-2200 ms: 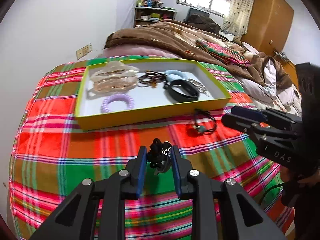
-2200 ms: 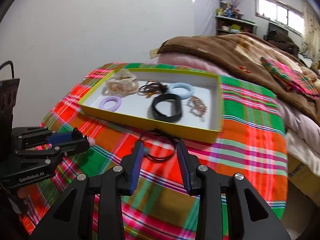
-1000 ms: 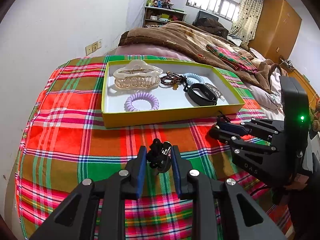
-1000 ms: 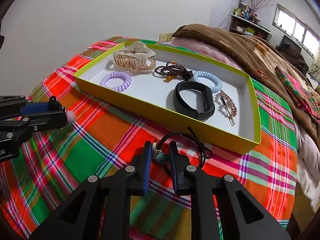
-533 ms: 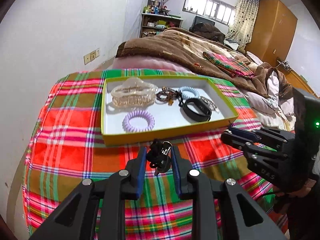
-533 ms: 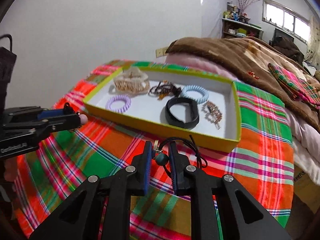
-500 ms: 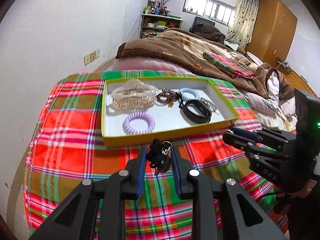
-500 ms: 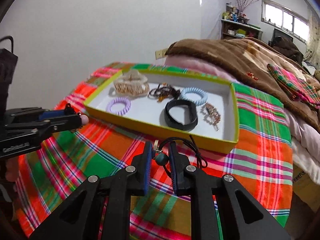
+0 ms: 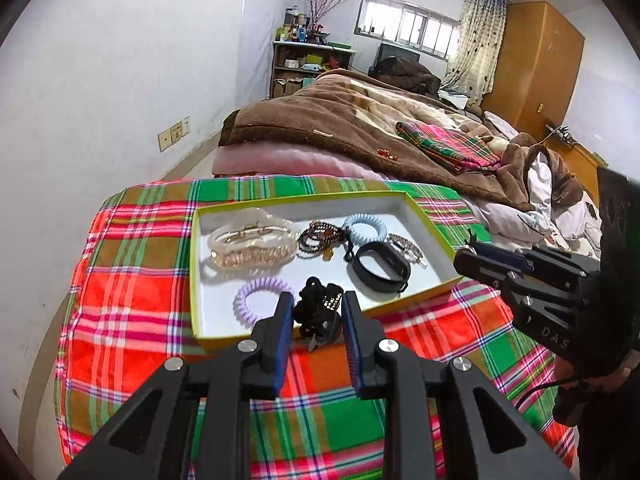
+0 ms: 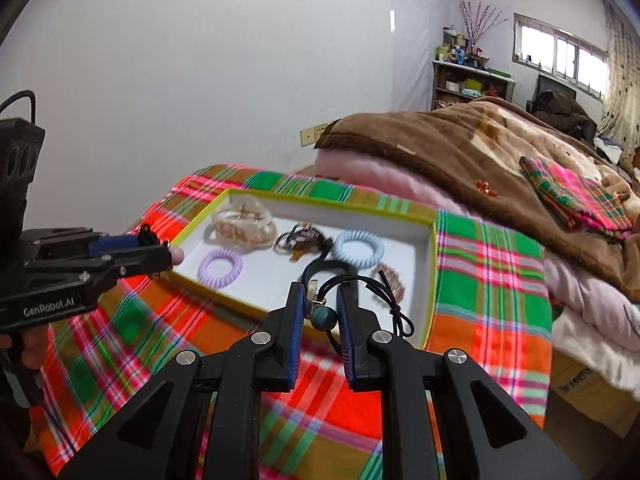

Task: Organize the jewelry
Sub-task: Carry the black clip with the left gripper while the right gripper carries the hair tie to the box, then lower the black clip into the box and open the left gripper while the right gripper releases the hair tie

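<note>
We see two hand-held grippers above a plaid cloth point(image 9: 132, 292) on which a yellow-rimmed tray point(image 9: 194, 280) lies, its white floor holding the sorted pieces. The left gripper point(image 9: 314, 312) is clenched on a black hair clip point(image 9: 316, 306), whose dark knotted body sits between the blue pads, over the near rim of the tray in the left wrist view. The right gripper point(image 10: 319, 312) grips a black cord point(image 10: 360, 284) at its teal bead point(image 10: 325, 317); the loop of the cord rises past the fingertips and a knotted tail hangs to the right of them, over the tray's near right part. In the tray, a pale claw clip point(image 9: 250, 246) lies at the far left, and a lilac coil tie point(image 9: 262, 296) lies nearer, just left of the left gripper's tips. A dark bead bracelet point(image 9: 322, 236) lies mid-tray, touching a light blue coil tie point(image 9: 366, 230) to its right. A black band point(image 9: 380, 268) lies nearer than the blue tie, and a brown beaded pin point(image 9: 408, 246) lies beside it toward the right wall. In the right wrist view the left gripper enters from the left, its tips at the tray's left rim, with a hand point(image 10: 30, 346) below it. Beyond the cloth lies a bed under a brown blanket point(image 9: 352, 120); motion blur softens the right wrist view.
</note>
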`<state>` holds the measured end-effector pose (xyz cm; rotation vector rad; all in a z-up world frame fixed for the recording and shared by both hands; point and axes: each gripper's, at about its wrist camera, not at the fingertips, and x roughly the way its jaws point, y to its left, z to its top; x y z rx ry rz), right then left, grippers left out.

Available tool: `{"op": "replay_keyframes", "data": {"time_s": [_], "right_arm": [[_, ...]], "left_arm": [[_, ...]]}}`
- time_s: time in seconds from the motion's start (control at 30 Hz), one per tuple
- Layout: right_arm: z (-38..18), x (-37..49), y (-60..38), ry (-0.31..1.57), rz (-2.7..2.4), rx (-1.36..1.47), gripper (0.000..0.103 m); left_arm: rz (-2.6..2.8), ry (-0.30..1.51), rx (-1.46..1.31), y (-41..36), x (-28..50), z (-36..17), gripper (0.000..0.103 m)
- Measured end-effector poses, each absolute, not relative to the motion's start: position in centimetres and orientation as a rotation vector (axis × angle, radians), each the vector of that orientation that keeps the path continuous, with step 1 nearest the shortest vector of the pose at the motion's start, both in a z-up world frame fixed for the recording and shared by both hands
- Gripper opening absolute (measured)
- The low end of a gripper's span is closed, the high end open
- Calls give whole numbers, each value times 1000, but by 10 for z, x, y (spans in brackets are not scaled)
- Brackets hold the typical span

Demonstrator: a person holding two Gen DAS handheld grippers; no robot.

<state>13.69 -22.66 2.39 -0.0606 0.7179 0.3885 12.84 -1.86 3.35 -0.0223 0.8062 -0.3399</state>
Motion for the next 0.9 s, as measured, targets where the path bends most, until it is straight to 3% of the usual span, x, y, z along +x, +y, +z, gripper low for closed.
{"op": "replay_keyframes", "data": {"time_s": [0.9], "right_arm": [[-18,271,-225,888,378,-97,17]], "left_arm": [[-386,920,-32,-64,204,-13,25]]}}
